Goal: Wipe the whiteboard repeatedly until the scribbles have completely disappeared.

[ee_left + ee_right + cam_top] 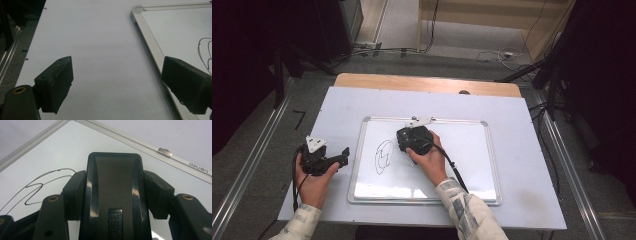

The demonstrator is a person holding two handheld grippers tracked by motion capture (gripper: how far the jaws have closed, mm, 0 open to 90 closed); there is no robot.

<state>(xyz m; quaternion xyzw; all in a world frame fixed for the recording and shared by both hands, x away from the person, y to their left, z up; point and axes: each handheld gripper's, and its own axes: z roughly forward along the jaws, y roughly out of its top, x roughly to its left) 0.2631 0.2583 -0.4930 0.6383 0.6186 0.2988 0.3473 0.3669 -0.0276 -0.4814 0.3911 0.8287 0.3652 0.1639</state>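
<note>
High view: you look from above your own side, forward and down on the table (512,200) and whiteboard (472,150).
Left gripper view: low, beside the whiteboard's frame (147,40).
Right gripper view: close over the whiteboard (155,137).
Shared: all three show you the black scribble (383,156).

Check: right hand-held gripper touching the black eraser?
Touching. In the right gripper view, the right hand-held gripper has both pads pressed against the sides of the black eraser, above the whiteboard.
</note>
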